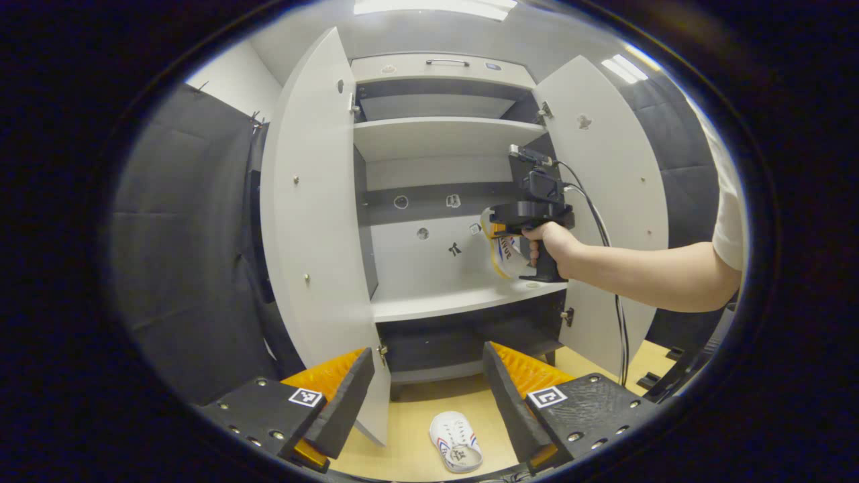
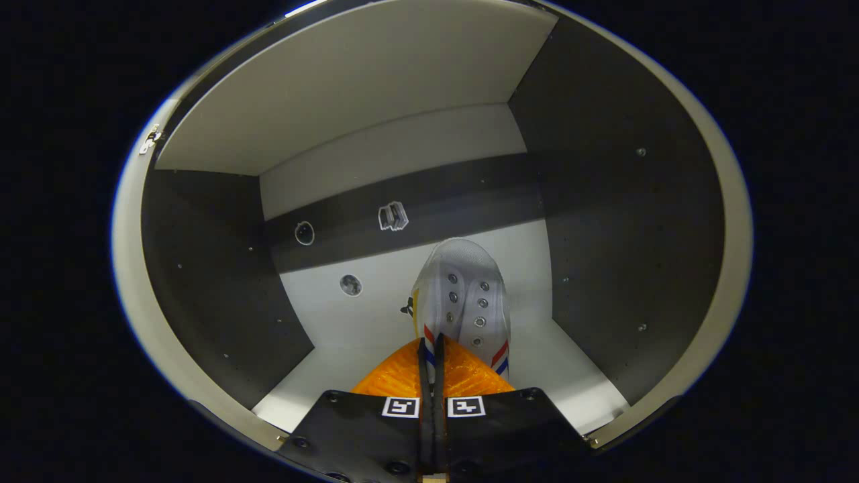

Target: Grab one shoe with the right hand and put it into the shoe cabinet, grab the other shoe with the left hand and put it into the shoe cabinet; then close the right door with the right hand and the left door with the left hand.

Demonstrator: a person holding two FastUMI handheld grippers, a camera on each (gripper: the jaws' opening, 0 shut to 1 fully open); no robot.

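Note:
The white shoe cabinet (image 1: 443, 137) stands with its left door (image 1: 315, 228) and right door (image 1: 611, 174) swung wide. A person's hand holds my right gripper (image 1: 530, 218) inside the middle compartment, over the lower shelf (image 1: 456, 298). My right gripper (image 2: 429, 343) is shut on the rear edge of a white shoe (image 2: 463, 295) with red and blue stripes, toe towards the back wall. The same shoe (image 1: 504, 258) hangs just over the shelf in the left gripper view. A second white shoe (image 1: 456, 441) lies on the floor before the cabinet. My left gripper (image 1: 428, 355) is open above it, holding nothing.
A drawer with a metal handle (image 1: 446, 62) tops the cabinet. The floor (image 1: 409, 429) is light wood. A black cable (image 1: 614, 315) hangs from the right gripper past the right door. Dark brackets (image 1: 651, 379) lie on the floor at the right. The booth wall (image 1: 181, 255) is on the left.

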